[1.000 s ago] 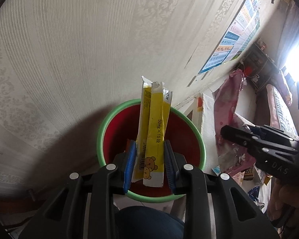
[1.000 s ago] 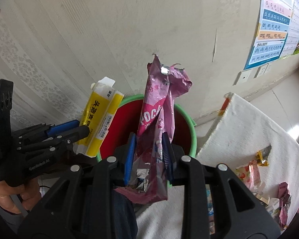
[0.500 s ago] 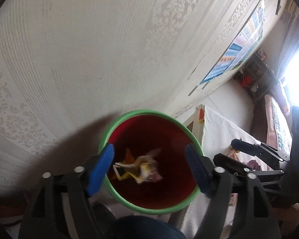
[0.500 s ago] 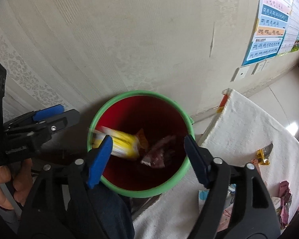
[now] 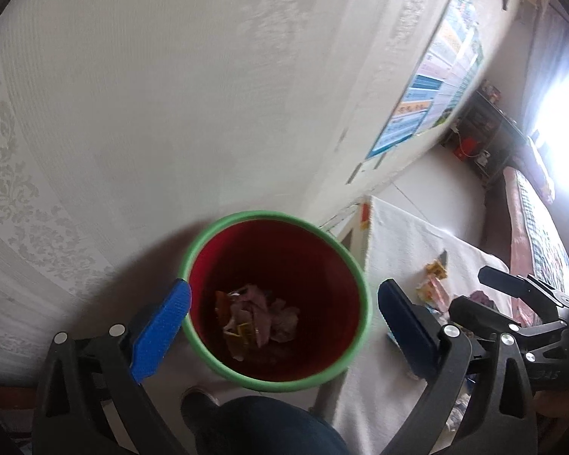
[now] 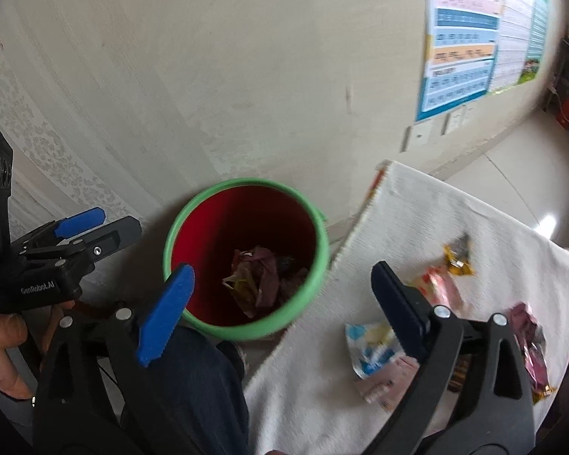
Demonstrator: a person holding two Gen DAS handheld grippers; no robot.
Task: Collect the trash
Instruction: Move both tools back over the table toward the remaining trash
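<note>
The bin [image 6: 246, 331] is showing smooth plastic, its green rim faintly glossy and its red inside matt. The wrappers [image 6: 260, 278] lying in it are looking like crinkled foil and film. A white cloth [image 6: 417, 220] with a rough towelling weave is covering the counter, and glossy packets [image 6: 371, 349] are lying on it. The blue pads [image 5: 159, 335] are appearing as ribbed matt plastic (their black arms too). The wall [image 5: 170, 76] is wearing embossed matt paper.

Both wrist views above bin [image 5: 216, 235]
</note>
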